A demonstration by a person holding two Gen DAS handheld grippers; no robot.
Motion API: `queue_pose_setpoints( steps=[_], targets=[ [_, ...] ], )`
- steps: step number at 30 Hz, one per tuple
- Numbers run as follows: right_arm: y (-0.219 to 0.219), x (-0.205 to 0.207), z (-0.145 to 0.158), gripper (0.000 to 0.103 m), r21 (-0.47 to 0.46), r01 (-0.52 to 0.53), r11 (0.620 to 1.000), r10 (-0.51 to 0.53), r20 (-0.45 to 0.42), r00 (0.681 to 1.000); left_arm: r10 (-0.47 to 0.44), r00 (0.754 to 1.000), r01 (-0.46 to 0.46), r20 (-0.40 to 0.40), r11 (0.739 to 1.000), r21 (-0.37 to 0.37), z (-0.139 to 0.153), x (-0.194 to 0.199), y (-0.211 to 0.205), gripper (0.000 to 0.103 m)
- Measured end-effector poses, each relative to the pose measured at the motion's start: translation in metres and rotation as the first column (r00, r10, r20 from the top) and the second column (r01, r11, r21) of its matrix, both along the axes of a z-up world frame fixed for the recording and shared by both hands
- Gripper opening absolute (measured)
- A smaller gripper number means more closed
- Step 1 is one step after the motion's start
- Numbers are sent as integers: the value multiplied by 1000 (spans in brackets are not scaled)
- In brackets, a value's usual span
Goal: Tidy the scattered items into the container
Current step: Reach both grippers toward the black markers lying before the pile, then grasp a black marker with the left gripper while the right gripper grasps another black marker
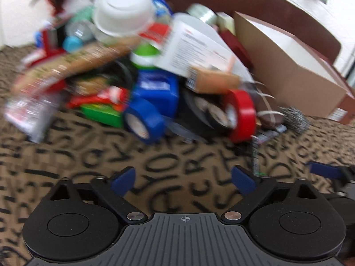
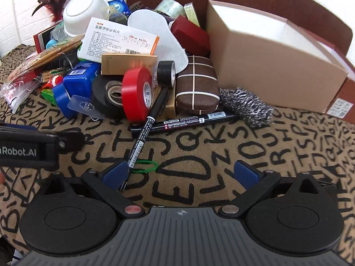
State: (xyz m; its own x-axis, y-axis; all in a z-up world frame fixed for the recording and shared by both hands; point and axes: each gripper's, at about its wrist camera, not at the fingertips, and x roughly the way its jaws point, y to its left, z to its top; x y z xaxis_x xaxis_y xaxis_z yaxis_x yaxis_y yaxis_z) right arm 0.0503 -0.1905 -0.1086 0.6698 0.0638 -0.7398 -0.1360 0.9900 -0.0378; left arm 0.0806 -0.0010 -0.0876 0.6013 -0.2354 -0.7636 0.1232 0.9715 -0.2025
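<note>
Right wrist view shows the right gripper [image 2: 183, 174] with its blue pads spread wide and nothing between them, over a brown cloth [image 2: 277, 155] printed with black letters. A black pen [image 2: 146, 130] lies slanting just ahead of the left pad, its near end touching or just over that pad, and a green rubber band [image 2: 145, 166] lies on the cloth just beside it, inside the gap. A second black marker [image 2: 186, 122] lies crosswise a little further ahead. Beyond the pens sits the heap of scattered items: a red tape roll [image 2: 136, 94] standing on edge, a black tape roll [image 2: 109, 95] to its left, a blue tape roll [image 2: 61, 98] further left, a brown checked case [image 2: 196, 86] to the right, and a steel scourer [image 2: 246, 105] right of that. A white medicine box [image 2: 117, 41] and an overturned white bowl [image 2: 85, 13] lie on top at the back. The cardboard box [image 2: 270, 57], the container, stands ahead and to the right, behind the scourer. At the left edge the left gripper's body is seen. Left wrist view, blurred, shows the left gripper [image 1: 183, 180] likewise spread wide and empty over the cloth, the same heap ahead of it and the box far right.
</note>
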Motion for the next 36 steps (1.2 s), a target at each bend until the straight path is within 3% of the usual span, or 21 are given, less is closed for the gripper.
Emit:
queue_pose_setpoints(
  steps=[4, 7, 10, 13, 17, 20, 23, 24, 25, 26, 28, 32, 36],
  targets=[
    [-8, 8, -2, 94, -5, 4, 1000, -4, 11, 1000, -59, 998, 58, -11, 993, -103, 2, 5, -9, 87],
    [-19, 13, 1, 92, 4, 13, 1000, -13, 14, 1000, -85, 996, 84, -2, 990, -117, 4, 10, -21, 83],
    [-27, 22, 1, 86, -31, 52, 998, -51, 32, 998, -124, 992, 121, -18, 987, -104, -1, 14, -37, 68],
    [-33, 37, 2, 84, -32, 89, 995, -88, 33, 996, -154, 987, 151, -48, 987, -63, -10, 14, -46, 45],
    [-33, 52, 1, 83, -1, 92, 996, -92, 16, 996, -143, 988, 134, -62, 983, -122, -15, 15, -42, 51],
    [-31, 57, -2, 83, 49, 102, 994, -102, 2, 995, -156, 987, 152, -41, 984, -93, -18, 14, -51, 60],
    [-30, 61, -5, 84, 89, 138, 986, -139, -3, 990, -180, 984, 180, -10, 983, -42, -21, 12, -64, 59],
    [-29, 64, -6, 84, 106, 145, 984, -145, -8, 989, -188, 982, 188, 3, 982, -7, -22, 12, -69, 51],
    [-28, 67, -6, 84, 120, 154, 981, -153, -14, 988, -182, 983, 182, 18, 983, 34, -23, 12, -73, 31],
    [-26, 69, -8, 84, 134, 160, 978, -159, -20, 987, -174, 984, 173, 26, 983, 56, -24, 13, -74, 21],
    [-20, 74, -15, 86, 135, 161, 978, -155, -56, 986, -142, 990, 141, 18, 989, 42, -24, 16, -68, 11],
    [-9, 64, -17, 80, 71, 130, 989, -129, -23, 991, -141, 990, 139, 17, 988, 71, -21, 7, -59, 11],
    [-15, 45, -15, 67, 57, 69, 996, -69, -10, 998, -124, 992, 124, -29, 992, -5, -17, 0, -36, 11]
  ],
)
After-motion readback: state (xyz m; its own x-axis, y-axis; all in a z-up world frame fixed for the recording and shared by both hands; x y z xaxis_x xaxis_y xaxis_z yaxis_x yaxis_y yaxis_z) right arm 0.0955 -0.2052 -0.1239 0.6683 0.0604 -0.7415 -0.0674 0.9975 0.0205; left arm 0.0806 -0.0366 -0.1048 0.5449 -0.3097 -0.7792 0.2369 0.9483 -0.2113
